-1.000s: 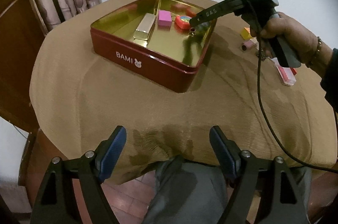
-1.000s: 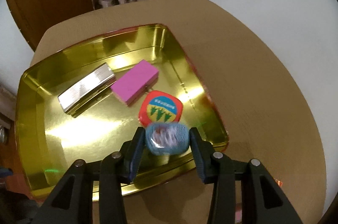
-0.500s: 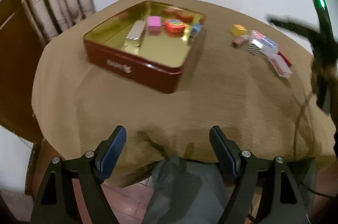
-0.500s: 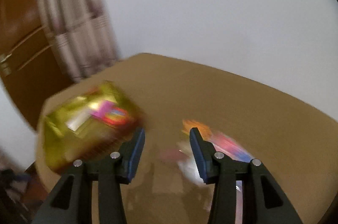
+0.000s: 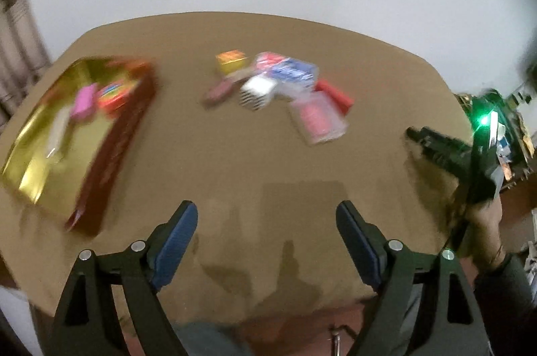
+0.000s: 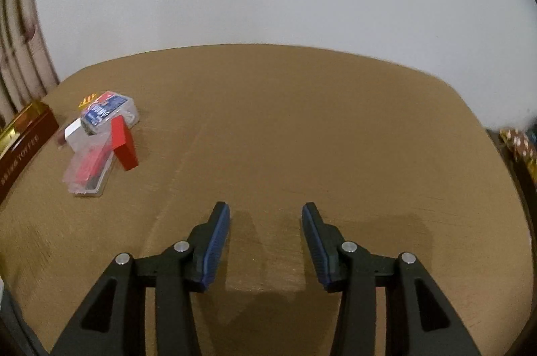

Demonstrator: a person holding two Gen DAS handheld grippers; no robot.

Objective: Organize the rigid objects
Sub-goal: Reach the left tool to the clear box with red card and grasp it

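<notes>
A red tin with a gold inside [image 5: 110,141] sits at the table's left; it holds a pink block [image 5: 82,99], a red-orange pad [image 5: 115,92] and a silver bar [image 5: 57,131]. A blurred heap of small boxes [image 5: 278,81] lies mid-table; the right wrist view shows it at left, with a red block [image 6: 125,143], a clear case [image 6: 88,166] and a blue-labelled box [image 6: 107,111]. My left gripper [image 5: 266,228] is open and empty above the near table edge. My right gripper [image 6: 265,233] is open and empty over bare cloth; it shows at the right of the left wrist view [image 5: 436,144].
The round table is covered in a brown cloth [image 6: 302,128] and stands against a white wall. Curtains [image 6: 20,60] hang at the far left. The tin's corner [image 6: 23,134] reaches into the right wrist view at left. Cluttered shelves [image 5: 510,134] stand at the right.
My right gripper let go of the blue-wrapped object at the tin and swung right, away from it. My left gripper turned right, so the tin slid left in its view.
</notes>
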